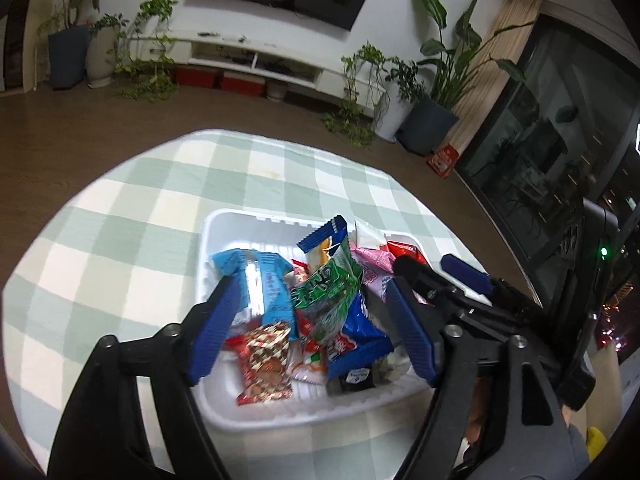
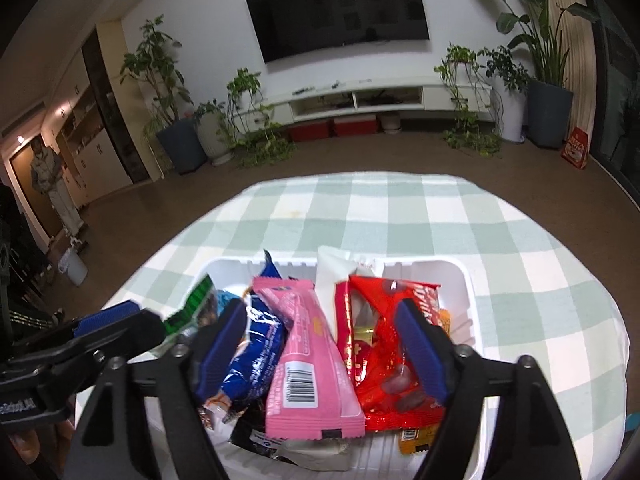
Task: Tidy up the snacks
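Observation:
A white tray [image 1: 208,240] full of snack packets sits on a green-and-white checked tablecloth. In the left wrist view my left gripper [image 1: 312,332] is open over the tray's left half, above a green packet [image 1: 328,296], a light blue packet [image 1: 260,284], a dark blue packet [image 1: 356,344] and a red-and-white packet [image 1: 266,364]. In the right wrist view my right gripper [image 2: 320,356] is open over the tray [image 2: 468,276], straddling a pink packet [image 2: 308,360] and a red packet [image 2: 380,344]. Neither gripper holds anything.
The tablecloth [image 2: 400,216] spreads around the tray, with the round table's edge beyond. The right gripper's body [image 1: 460,292] crosses the left wrist view at the tray's right side. Potted plants and a low white TV cabinet [image 2: 360,100] stand far behind.

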